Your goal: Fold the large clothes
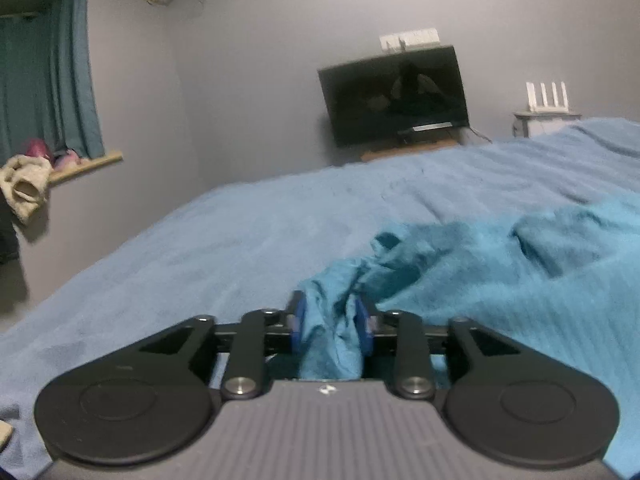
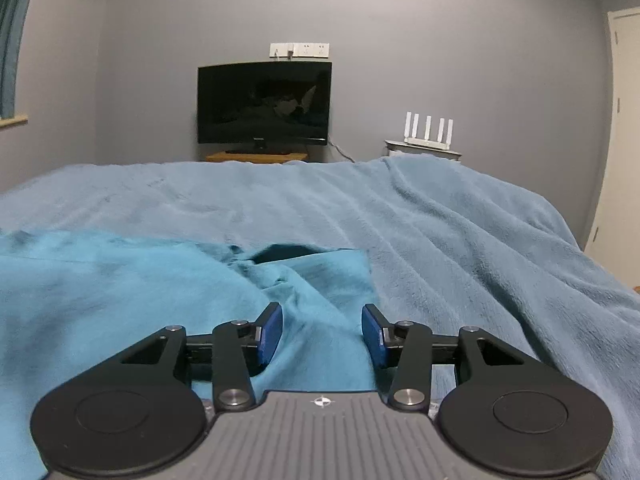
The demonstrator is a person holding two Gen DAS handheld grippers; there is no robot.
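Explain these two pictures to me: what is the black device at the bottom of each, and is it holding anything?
Each picture comes from a camera on a hand-held tool with two-fingered tongs; a person carries one in each hand. The left tongs have a bunch of teal garment between their blue pads, though whether they squeeze it is unclear. The right tongs stand open over the same garment's edge, gripping nothing. The garment lies crumpled on a bed's light blue blanket. Behind stand a television and a router.

1. The teal garment (image 1: 500, 280) is a soft, fuzzy fabric, rumpled and only partly flat.
2. It lies on the bed's lighter blue blanket (image 2: 440, 220).
3. One bunched end (image 1: 332, 320) humps up in folds.
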